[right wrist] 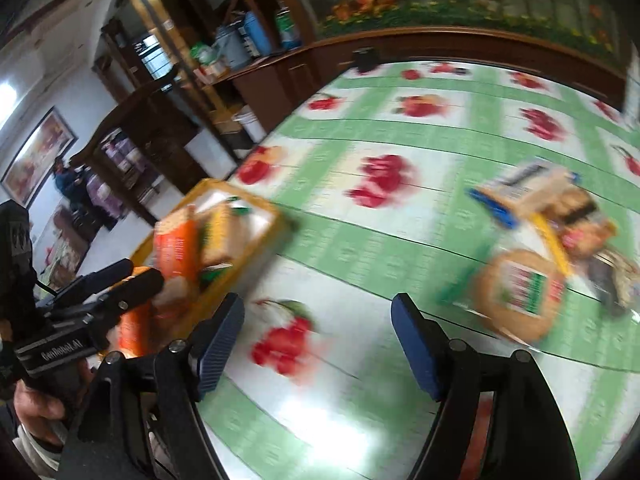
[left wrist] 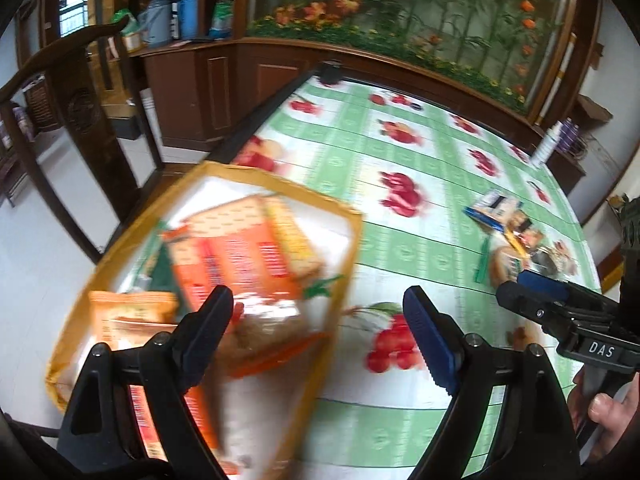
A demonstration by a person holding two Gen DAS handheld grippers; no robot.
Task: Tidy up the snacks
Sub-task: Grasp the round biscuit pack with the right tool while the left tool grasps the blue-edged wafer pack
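A yellow-rimmed tray (left wrist: 352,240) at the table's left edge holds several snack packs, among them an orange cracker pack (left wrist: 236,256). The tray also shows in the right wrist view (right wrist: 276,216). My left gripper (left wrist: 318,320) is open and empty, its left finger above the tray's near right part. A loose pile of snacks (right wrist: 560,216) lies on the right of the table, with a round biscuit pack (right wrist: 520,292) nearest. The pile also shows in the left wrist view (left wrist: 516,236). My right gripper (right wrist: 318,328) is open and empty above the tablecloth, between tray and pile.
The table has a green and white cloth with fruit prints (left wrist: 400,152). A dark wooden chair (left wrist: 80,112) stands left of the table. A wooden cabinet (left wrist: 248,76) runs behind it. A white bottle (left wrist: 546,144) stands at the far right edge.
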